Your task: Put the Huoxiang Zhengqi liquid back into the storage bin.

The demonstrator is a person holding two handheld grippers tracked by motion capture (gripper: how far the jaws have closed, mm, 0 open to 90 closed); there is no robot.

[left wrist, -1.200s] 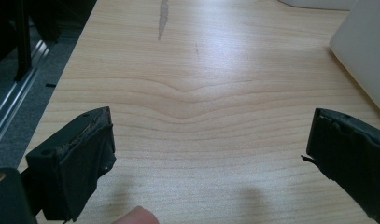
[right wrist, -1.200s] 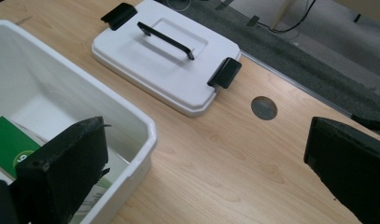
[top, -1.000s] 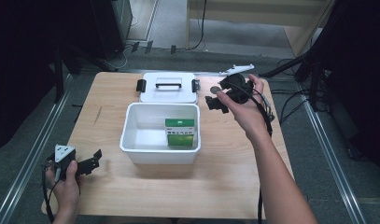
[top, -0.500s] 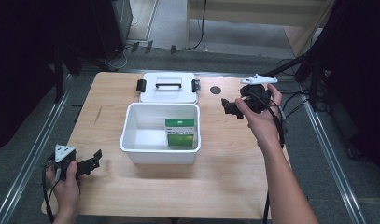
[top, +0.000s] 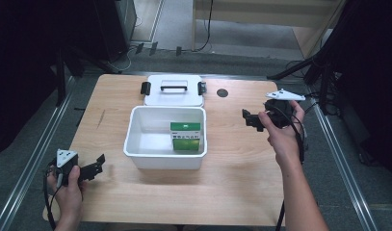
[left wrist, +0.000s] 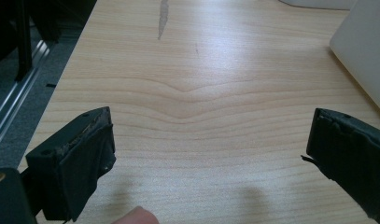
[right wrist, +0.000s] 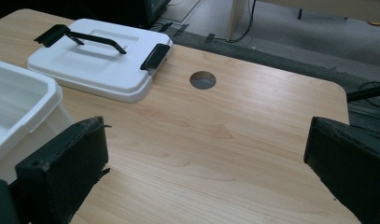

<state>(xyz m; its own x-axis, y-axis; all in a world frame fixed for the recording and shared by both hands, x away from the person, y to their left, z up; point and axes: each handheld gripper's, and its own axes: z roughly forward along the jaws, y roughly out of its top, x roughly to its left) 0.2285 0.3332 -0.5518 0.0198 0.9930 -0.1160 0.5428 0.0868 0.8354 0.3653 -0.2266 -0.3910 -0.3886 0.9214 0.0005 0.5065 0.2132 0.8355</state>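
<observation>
Pale wooden table (top: 232, 183) held an open white plastic bin (top: 165, 156) containing a green box (top: 186, 137); right gripper (top: 250, 120), empty with jaws spread at three o'clock, risked clipping its rim.

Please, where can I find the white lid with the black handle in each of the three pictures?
High view: the white lid lies flat at the table's far edge, just behind the white bin.
Left gripper view: the lid is not in this picture; a white wall stands at the right edge.
Right gripper view: the lid is at upper left, beyond the bin's corner.
Shared landmark: the round hole beside the lid.
</observation>
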